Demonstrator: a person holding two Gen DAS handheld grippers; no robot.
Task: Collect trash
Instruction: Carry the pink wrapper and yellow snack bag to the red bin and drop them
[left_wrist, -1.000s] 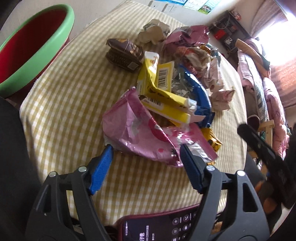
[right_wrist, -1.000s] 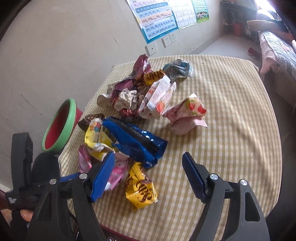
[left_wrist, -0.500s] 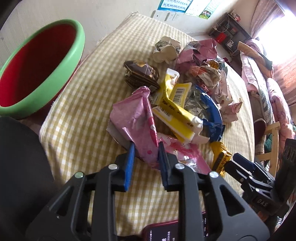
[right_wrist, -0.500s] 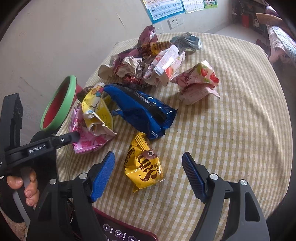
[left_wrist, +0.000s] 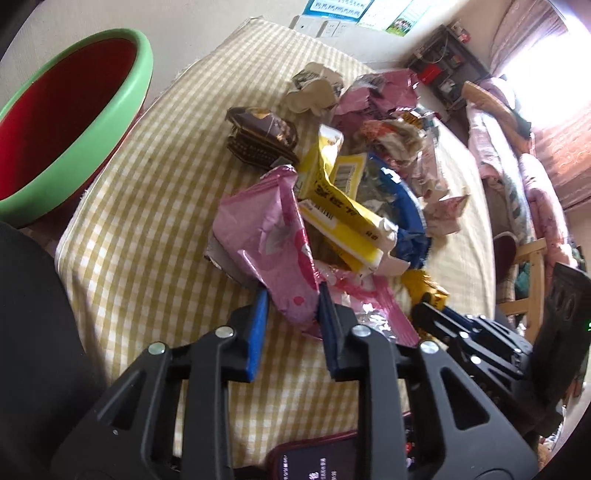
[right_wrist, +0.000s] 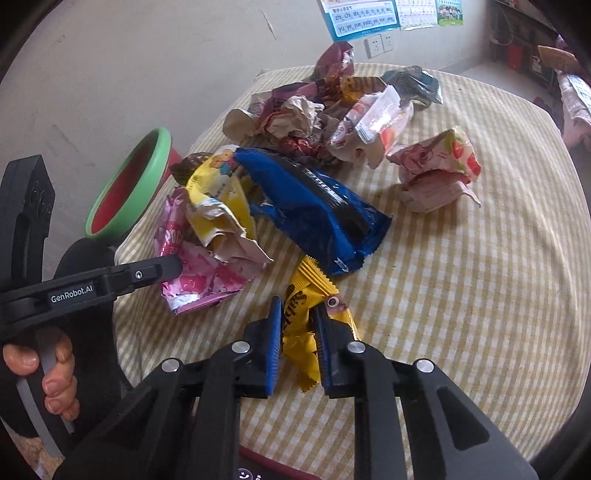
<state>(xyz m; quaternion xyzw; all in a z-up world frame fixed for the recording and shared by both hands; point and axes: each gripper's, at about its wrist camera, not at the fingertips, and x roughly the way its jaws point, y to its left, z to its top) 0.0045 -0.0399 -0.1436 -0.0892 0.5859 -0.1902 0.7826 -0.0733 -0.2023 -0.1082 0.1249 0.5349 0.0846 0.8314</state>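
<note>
A heap of snack wrappers lies on a yellow checked tablecloth (left_wrist: 140, 206). My left gripper (left_wrist: 290, 301) is shut on a pink wrapper (left_wrist: 266, 236) at the near edge of the heap; the pink wrapper also shows in the right wrist view (right_wrist: 192, 273). My right gripper (right_wrist: 297, 317) is shut on a yellow snack packet (right_wrist: 303, 321) lying on the cloth. A blue wrapper (right_wrist: 317, 214) and a crumpled yellow wrapper (right_wrist: 218, 199) lie just beyond. The left gripper's body (right_wrist: 110, 280) shows at the left of the right wrist view.
A green-rimmed red basin (left_wrist: 66, 122) stands off the table's left edge, also in the right wrist view (right_wrist: 129, 184). A brown wrapper (left_wrist: 262, 136), crumpled paper (right_wrist: 291, 114) and a strawberry-print wrapper (right_wrist: 439, 170) lie farther back. A bed and chair stand at the right.
Both grippers have closed: the left onto the pink wrapper, then the right onto the yellow packet after moving forward over it. The pink wrapper is pulled up slightly.
</note>
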